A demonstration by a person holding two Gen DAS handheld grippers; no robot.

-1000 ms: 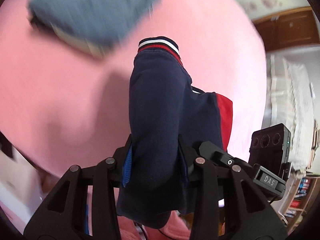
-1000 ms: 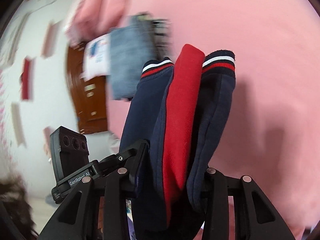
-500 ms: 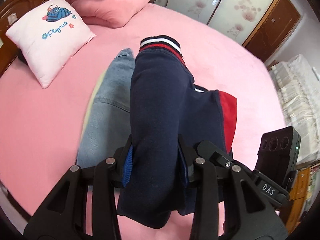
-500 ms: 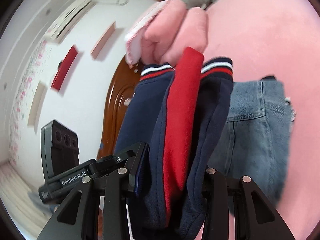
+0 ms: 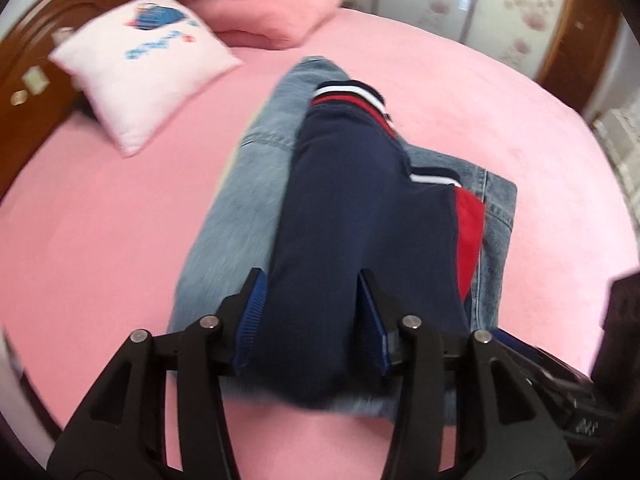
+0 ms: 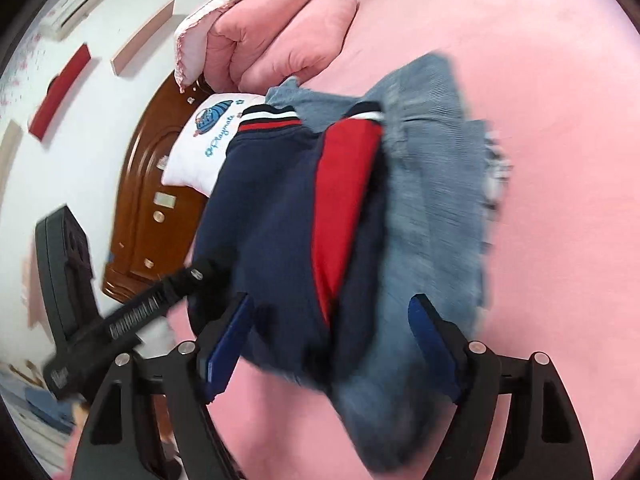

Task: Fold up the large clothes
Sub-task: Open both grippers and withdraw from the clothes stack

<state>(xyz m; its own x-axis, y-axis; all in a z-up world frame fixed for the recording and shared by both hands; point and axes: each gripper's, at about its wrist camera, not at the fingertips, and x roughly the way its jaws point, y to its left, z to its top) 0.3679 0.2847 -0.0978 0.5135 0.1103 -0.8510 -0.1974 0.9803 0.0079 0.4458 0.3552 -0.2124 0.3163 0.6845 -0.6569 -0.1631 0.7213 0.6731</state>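
The folded navy jacket (image 5: pixel 352 208) with the red panel and striped cuffs lies on top of the folded jeans (image 5: pixel 236 216), in the middle of the pink bed (image 5: pixel 100 240). It looks like it is being set there to make a neat stack — one folded thing on another.

The left tongs (image 5: pixel 312 316) have just been opening a little. The navy cloth sits between the blue pads (image 5: pixel 250 316) and seems to touch them, so they look like they are letting go but not quite off.

The right tongs (image 6: pixel 332 336) have just been opening too, and now stand wide. One side of the jacket lies between them, but the right pad is clear of the cloth — nothing is pinched.

A white pillow (image 5: pixel 144 60) and pink bedding (image 5: pixel 276 4) sit near the wooden headboard (image 5: pixel 24 64), well apart from the stack. There are no boxes or baskets to see here.
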